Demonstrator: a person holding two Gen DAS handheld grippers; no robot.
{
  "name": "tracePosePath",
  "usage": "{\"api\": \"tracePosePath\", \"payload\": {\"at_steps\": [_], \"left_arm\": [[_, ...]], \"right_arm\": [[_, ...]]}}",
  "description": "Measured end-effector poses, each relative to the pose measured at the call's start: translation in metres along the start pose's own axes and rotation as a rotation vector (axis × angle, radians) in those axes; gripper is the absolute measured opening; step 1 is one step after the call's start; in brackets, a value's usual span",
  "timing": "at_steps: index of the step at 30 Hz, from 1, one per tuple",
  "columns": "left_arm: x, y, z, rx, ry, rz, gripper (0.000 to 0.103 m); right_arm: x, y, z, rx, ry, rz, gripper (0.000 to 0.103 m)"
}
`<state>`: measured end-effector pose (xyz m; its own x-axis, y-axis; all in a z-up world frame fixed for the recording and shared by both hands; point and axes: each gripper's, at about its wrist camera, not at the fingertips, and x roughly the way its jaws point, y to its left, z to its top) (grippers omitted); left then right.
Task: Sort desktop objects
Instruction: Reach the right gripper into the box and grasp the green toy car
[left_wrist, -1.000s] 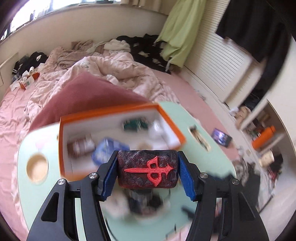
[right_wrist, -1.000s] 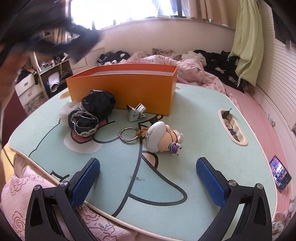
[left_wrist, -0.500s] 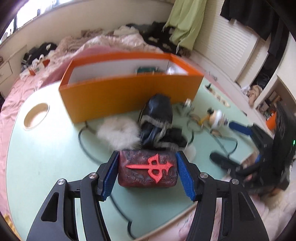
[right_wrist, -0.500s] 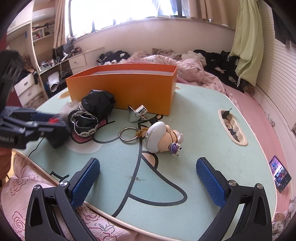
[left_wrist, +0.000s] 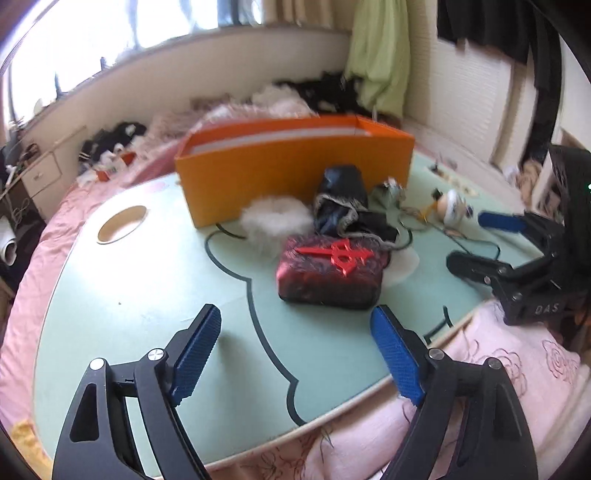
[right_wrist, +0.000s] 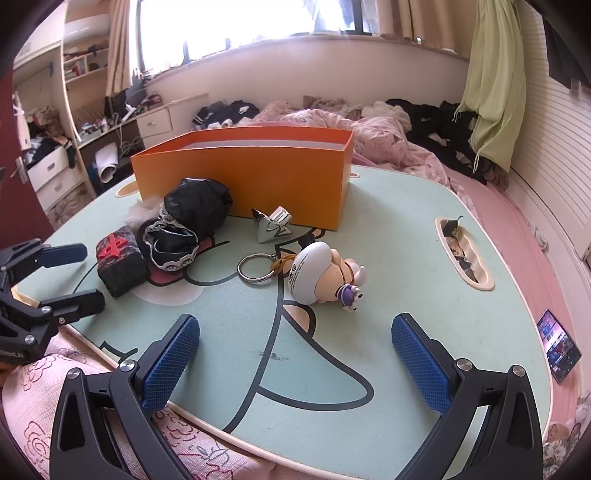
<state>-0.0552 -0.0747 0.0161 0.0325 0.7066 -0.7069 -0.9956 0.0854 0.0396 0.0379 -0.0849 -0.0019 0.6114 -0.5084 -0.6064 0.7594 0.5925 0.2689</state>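
The dark red case (left_wrist: 330, 272) with the raised red emblem lies flat on the green table (left_wrist: 129, 295), just ahead of my left gripper (left_wrist: 295, 350), whose jaws are opening with nothing between them, the case clear beyond the blue pads (left_wrist: 195, 354). Sorting looks barely under way to me: the case, the white fluffy puff (left_wrist: 275, 218), the black lace-trimmed bundle (right_wrist: 192, 218), the small silver piece (right_wrist: 272, 223), and the figurine keychain (right_wrist: 317, 273) with its ring all lie outside the orange box (right_wrist: 243, 177), which stands farther off behind them. My right gripper (right_wrist: 295, 354) hangs wide apart and empty, with the figurine just ahead of it, nearer its right finger.
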Motion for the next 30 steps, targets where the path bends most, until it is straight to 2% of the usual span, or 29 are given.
{"api": "tracePosePath", "payload": {"at_steps": [3, 5, 6, 21, 30], "left_arm": [[0.005, -0.001, -0.003, -0.029, -0.053, 0.008, 0.092], [0.007, -0.003, -0.006, -0.03, -0.082, 0.018, 0.102], [0.008, -0.002, -0.006, -0.036, -0.081, 0.019, 0.103], [0.005, 0.0, -0.011, -0.035, -0.096, 0.017, 0.103], [0.003, 0.0, -0.012, -0.042, -0.108, 0.023, 0.103]], "right_arm": [[0.0, -0.001, -0.001, 0.004, -0.002, -0.005, 0.103], [0.0, 0.0, -0.002, 0.007, -0.003, -0.009, 0.103], [0.0, 0.0, -0.001, 0.007, -0.003, -0.011, 0.103], [0.0, -0.004, -0.004, 0.036, -0.006, -0.057, 0.103], [0.0, -0.003, -0.006, 0.049, -0.016, -0.056, 0.103]]}}
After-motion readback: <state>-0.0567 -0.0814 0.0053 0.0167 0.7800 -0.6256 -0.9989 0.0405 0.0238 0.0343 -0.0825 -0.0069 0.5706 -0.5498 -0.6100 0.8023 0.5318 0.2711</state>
